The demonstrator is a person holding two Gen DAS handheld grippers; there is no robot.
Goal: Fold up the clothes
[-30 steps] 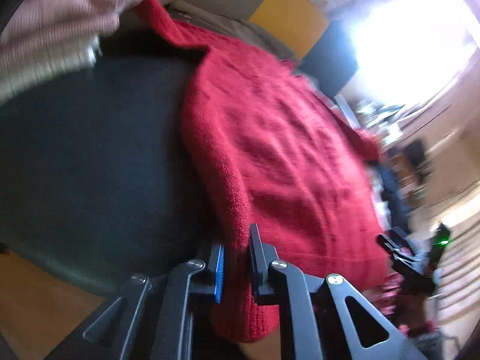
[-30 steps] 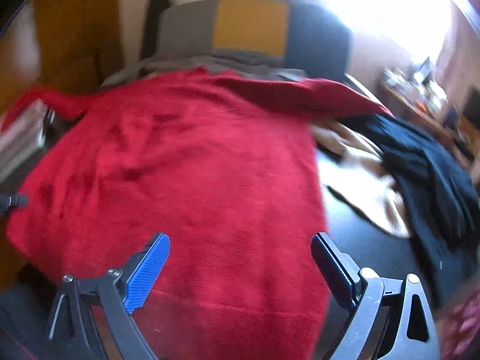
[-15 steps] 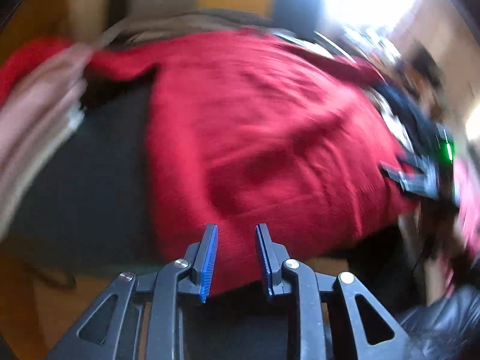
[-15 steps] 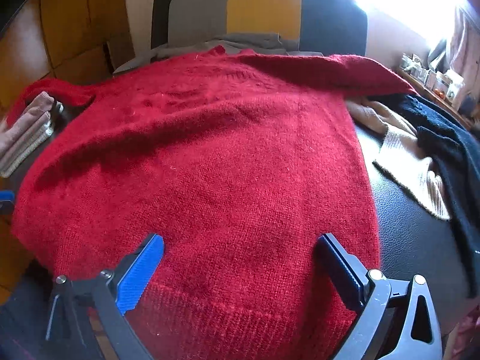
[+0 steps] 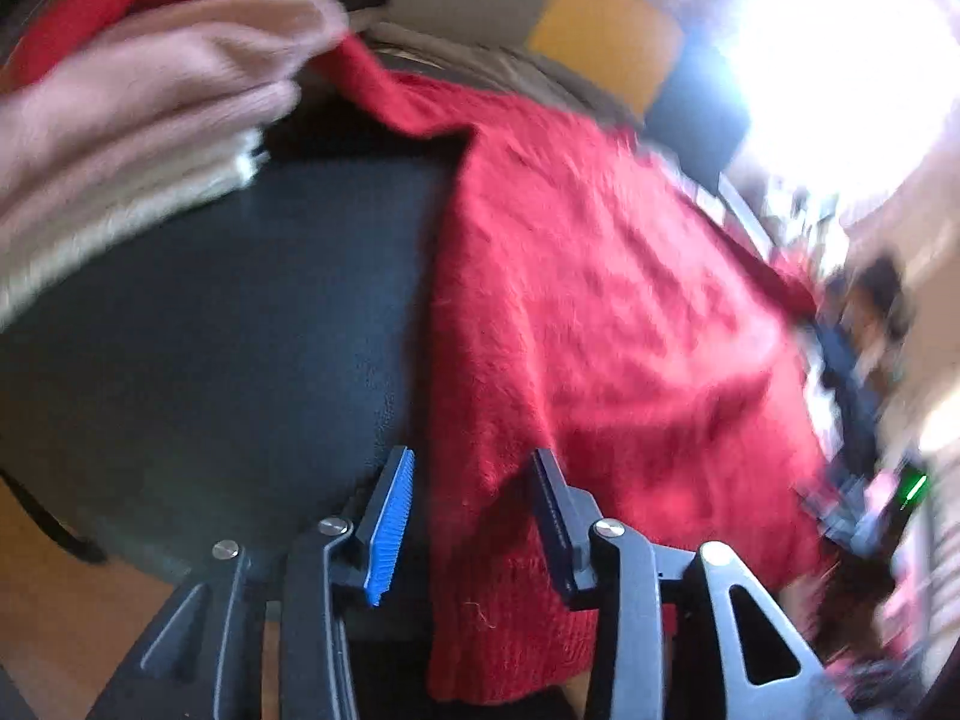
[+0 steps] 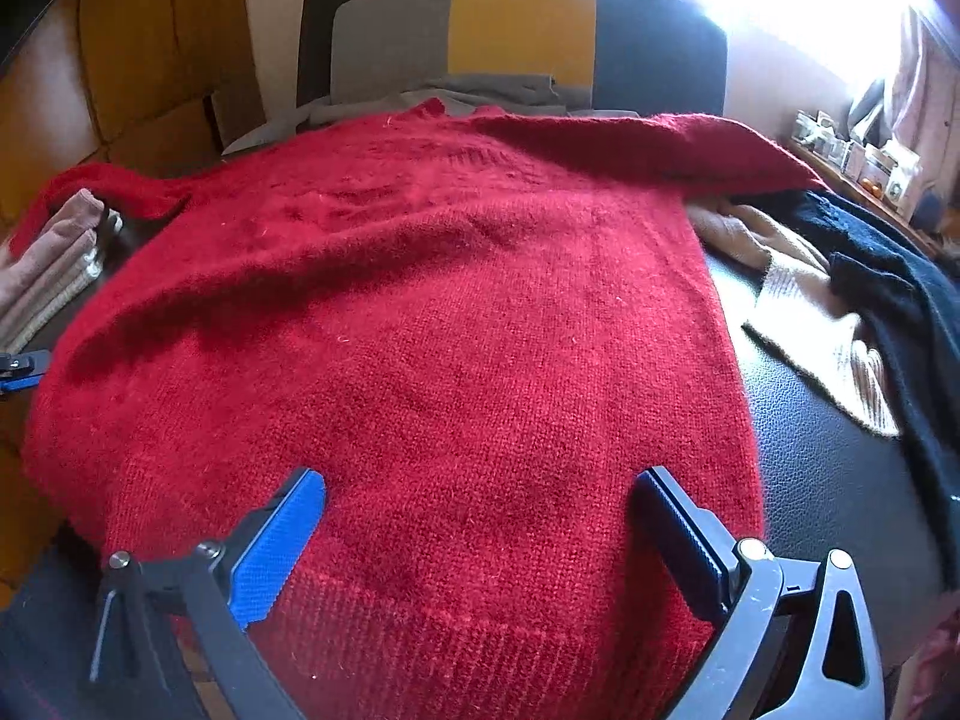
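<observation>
A red sweater (image 6: 420, 312) lies spread flat over a black leather seat (image 6: 840, 438), its ribbed hem hanging over the near edge and its neckline toward the far edge, where a backrest (image 6: 516, 30) in grey, yellow and dark panels rises. One sleeve stretches along the far edge toward the right corner; the other runs off to the left, over a folded stack of pink and cream knitwear (image 6: 54, 264) that sits at the left edge. At the right edge, a beige knit (image 6: 804, 306) and a black garment (image 6: 900, 300) lie crumpled, just beside the sweater's side. The right tongs (image 6: 480, 534) hover over the hem with the jaws spread as wide as they go, the blue pad on one side and the dark pad on the other, gripping nothing. The left tongs (image 5: 474, 516) sit at the sweater's left hem corner, seen in a blurred wrist view; the jaws are closing, the sweater's side edge lies between them, and the pads do not press on it. From that view bare black leather (image 5: 210, 330) shows left of the sweater, below the pink stack (image 5: 132, 108). No brand, label or readable writing shows on any garment or on the tongs; small items on a shelf (image 6: 864, 156) at the far right are too small to read
</observation>
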